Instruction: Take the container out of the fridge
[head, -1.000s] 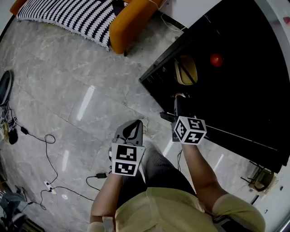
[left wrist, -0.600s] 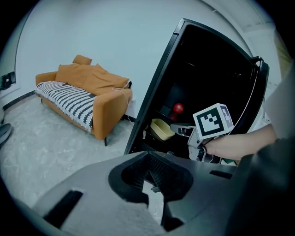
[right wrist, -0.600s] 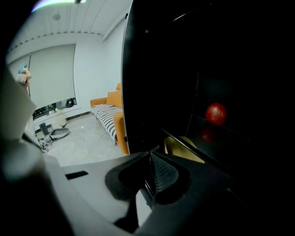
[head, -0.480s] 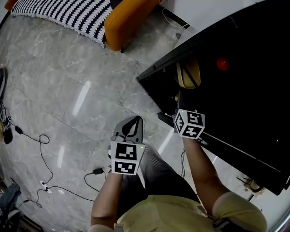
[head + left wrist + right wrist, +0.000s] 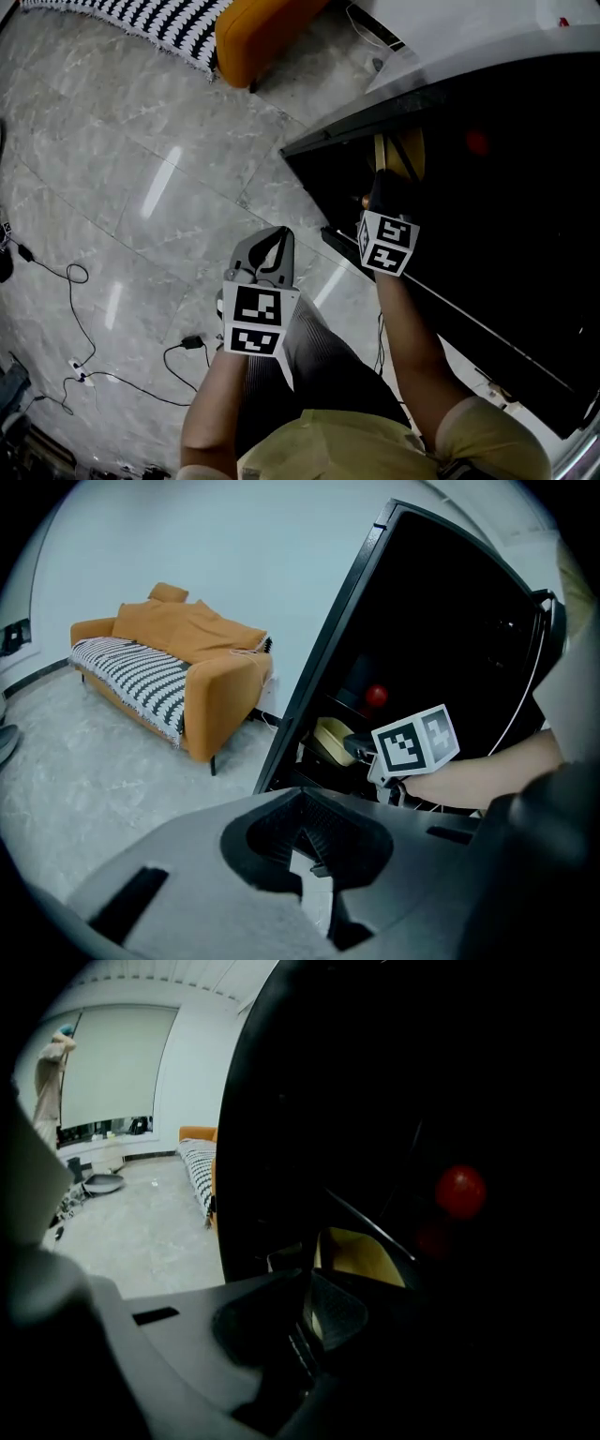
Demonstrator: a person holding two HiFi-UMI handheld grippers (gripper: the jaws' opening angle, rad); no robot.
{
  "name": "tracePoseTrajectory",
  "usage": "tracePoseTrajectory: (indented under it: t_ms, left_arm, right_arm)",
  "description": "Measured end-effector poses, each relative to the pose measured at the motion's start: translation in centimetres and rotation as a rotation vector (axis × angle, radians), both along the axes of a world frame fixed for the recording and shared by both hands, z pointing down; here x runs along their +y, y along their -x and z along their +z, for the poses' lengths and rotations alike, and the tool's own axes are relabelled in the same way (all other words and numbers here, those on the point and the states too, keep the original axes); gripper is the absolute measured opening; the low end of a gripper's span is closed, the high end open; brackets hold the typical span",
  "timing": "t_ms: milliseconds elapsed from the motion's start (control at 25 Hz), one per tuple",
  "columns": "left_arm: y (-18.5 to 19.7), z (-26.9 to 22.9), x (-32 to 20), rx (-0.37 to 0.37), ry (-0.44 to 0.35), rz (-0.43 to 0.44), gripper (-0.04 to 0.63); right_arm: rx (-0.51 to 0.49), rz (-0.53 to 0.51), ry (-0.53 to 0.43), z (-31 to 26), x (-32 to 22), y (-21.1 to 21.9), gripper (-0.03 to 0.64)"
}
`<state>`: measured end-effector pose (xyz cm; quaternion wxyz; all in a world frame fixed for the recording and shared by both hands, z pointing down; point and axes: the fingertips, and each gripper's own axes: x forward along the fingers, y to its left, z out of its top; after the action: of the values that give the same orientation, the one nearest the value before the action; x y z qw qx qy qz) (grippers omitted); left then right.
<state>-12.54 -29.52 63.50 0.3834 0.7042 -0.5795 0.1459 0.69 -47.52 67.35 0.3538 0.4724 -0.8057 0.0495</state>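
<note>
Inside the fridge (image 5: 337,139): a yellow container (image 5: 414,155) sits on a dark shelf, and there's a round red item (image 5: 476,142) further in, apart from it.
Right gripper (image 5: 380,187): reaching into the dark opening, tips just short of the container (image 5: 361,1258). I can't say whether they touch it.
Right jaws: drawn together in its own view (image 5: 308,1274), nothing between them.
Left gripper (image 5: 274,246): hanging back outside the fridge, low over the pale marble floor (image 5: 141,169).
Left jaws: tips meeting, empty (image 5: 305,794).
From the left gripper view: the container (image 5: 330,741) shows just past the right gripper's marker cube (image 5: 415,746), with the red item (image 5: 376,697) above it.
Background: an orange sofa (image 5: 187,658) with a striped blanket (image 5: 127,672), and cables (image 5: 75,281) trailing across the floor.
</note>
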Motion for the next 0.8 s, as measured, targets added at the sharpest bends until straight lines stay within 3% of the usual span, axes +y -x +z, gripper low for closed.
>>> tracePoseTrajectory:
  t_ms: [320,400,800]
  left_arm:
    - [-0.3,1.4,0.2,0.024,0.021,0.01,0.024]
    - [-0.4,1.8,0.1,0.034,0.025,0.012,0.023]
    - [-0.2,2.8,-0.8,0.057,0.031,-0.02,0.023]
  right_arm:
    - [0.125,0.005,-0.025,2.0,-1.6,-0.8,0.059]
    - [0.141,0.002,-0.014,2.6,-2.1,-0.9,0.093]
    - [0.191,-0.022,0.039,4.2,-3.6,-0.8,0.094]
